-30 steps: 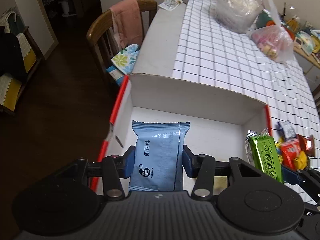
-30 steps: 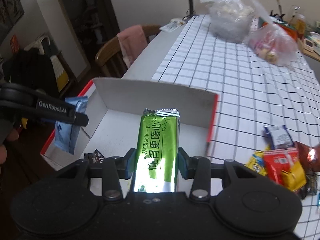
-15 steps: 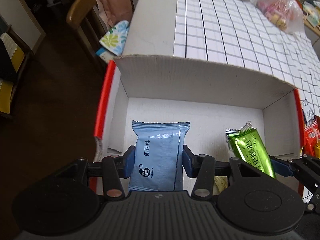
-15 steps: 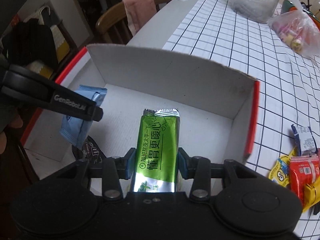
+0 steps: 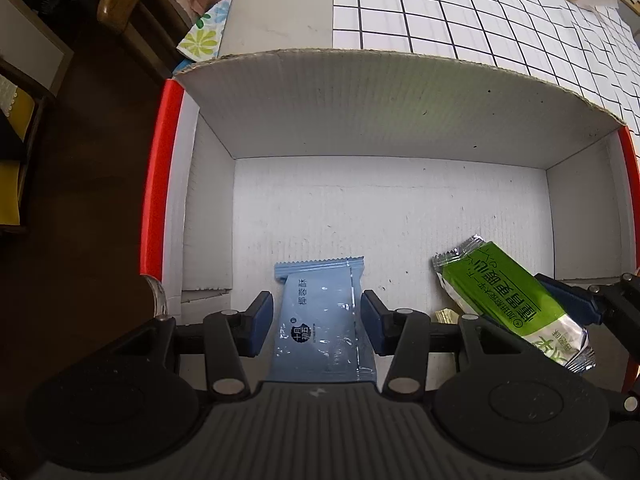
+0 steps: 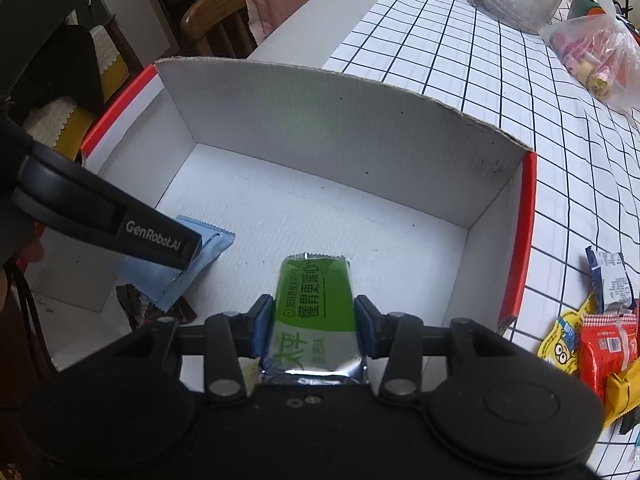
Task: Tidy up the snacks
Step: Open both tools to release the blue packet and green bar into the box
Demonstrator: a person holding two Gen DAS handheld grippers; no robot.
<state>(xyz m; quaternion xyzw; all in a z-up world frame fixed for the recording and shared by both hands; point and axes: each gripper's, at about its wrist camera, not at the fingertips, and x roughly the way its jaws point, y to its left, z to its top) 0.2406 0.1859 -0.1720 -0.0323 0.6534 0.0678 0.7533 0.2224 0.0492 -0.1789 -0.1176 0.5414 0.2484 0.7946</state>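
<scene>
Bright daylight, sharp focus, fisheye edge bending, dark left corners.

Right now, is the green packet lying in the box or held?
Held: the right tool pinches the green packet above the box floor.

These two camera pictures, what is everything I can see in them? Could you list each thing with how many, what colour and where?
cardboard box: one, white inside with red edges, on the table's near end
blue snack packet: one, light blue, held low inside the box, left side
green snack packet: one, green and silver, held inside the box, right side
dark wrapper: one, dark, on the box floor under the blue packet
loose snacks: several, red, yellow, blue, on the tablecloth right of the box
checked tablecloth: one, white with dark lines
plastic bags: two, clear, far end of the table
wooden chair: one, brown, pink cloth on it
left gripper: fingers closed on the blue packet
right gripper: fingers closed on the green packet
</scene>
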